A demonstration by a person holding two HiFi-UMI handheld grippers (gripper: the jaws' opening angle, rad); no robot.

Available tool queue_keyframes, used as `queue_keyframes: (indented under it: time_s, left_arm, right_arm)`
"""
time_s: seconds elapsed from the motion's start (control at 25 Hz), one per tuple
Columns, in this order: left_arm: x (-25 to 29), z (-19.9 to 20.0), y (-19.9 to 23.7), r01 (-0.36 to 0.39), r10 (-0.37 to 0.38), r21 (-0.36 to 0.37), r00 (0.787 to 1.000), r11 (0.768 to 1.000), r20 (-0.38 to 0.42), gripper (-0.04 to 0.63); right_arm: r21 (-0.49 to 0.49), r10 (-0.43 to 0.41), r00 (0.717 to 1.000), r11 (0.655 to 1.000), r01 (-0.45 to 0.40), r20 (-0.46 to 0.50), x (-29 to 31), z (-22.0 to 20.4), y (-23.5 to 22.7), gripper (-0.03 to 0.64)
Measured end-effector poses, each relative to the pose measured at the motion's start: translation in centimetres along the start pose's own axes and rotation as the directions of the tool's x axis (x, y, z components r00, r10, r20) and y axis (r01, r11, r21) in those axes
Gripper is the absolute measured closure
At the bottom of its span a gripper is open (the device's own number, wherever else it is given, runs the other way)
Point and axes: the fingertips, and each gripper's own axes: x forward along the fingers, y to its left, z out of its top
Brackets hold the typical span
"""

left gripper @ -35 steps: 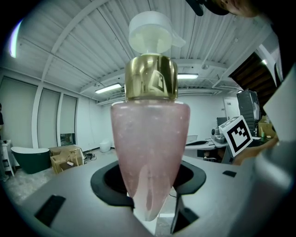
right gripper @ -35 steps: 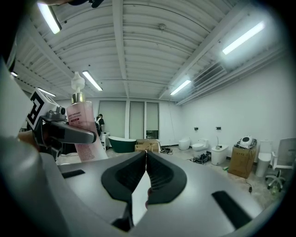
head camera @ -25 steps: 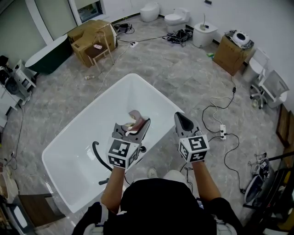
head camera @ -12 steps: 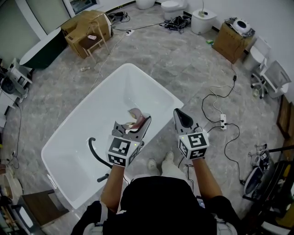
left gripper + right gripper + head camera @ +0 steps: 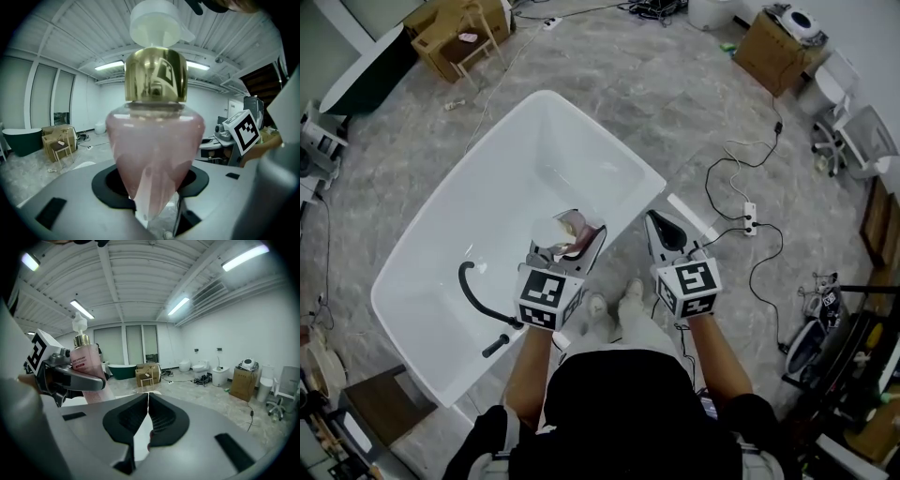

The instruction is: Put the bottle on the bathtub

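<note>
Held the pink bottle (image 5: 154,140) clamped between the left gripper's (image 5: 570,244) jaws over the bathtub (image 5: 647,178), right gripper (image 5: 147,397) clenched empty; seemingly mid-carry, next needing lowering onto the rim beyond the jaws, then release.

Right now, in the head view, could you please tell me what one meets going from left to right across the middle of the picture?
hose → bottle → right gripper → power strip
</note>
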Motion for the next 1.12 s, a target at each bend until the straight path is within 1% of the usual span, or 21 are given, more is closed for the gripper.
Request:
queue_keyframes:
  time_s: [0.12, 0.44, 0.68, 0.92, 1.04, 1.12]
  left_arm:
    - [1.6, -1.9, 0.7, -0.009, 0.009, -0.013, 1.000, 1.000, -0.024, 0.356]
    - [4.9, -5.8, 2.2, -0.028, 0.021, -0.079, 0.996, 0.996, -0.084, 0.356]
    - [7.4, -9.1, 3.4, -0.040, 0.028, -0.094, 0.992, 0.995, -0.127, 0.356]
    - [8.5, -13.2, 4.3, -0.040, 0.019, -0.114, 0.984, 0.993, -0.179, 0.356]
    - [9.4, -15.0, 4.5, -0.048, 0.020, -0.140, 0.980, 0.989, -0.196, 0.356]
    - [9.9, -16.4, 4.5, -0.053, 0.021, -0.142, 0.976, 0.989, -0.217, 0.356]
  right_arm:
    - [0.009, 0.010, 0.999, 1.000, -0.010, -0.033, 1.2, -1.6, -0.7, 0.594]
    - [0.029, 0.034, 0.993, 0.999, -0.031, -0.114, 4.0, -5.3, -1.9, 0.594]
    - [0.043, 0.045, 0.987, 0.998, -0.039, -0.151, 7.2, -7.9, -2.7, 0.592]
    - [0.075, 0.056, 0.980, 0.996, -0.042, -0.193, 9.4, -10.6, -3.0, 0.594]
    - [0.090, 0.057, 0.975, 0.995, -0.038, -0.216, 9.8, -12.5, -3.5, 0.594]
    - [0.102, 0.062, 0.970, 0.994, -0.038, -0.237, 9.8, -13.8, -3.7, 0.594]
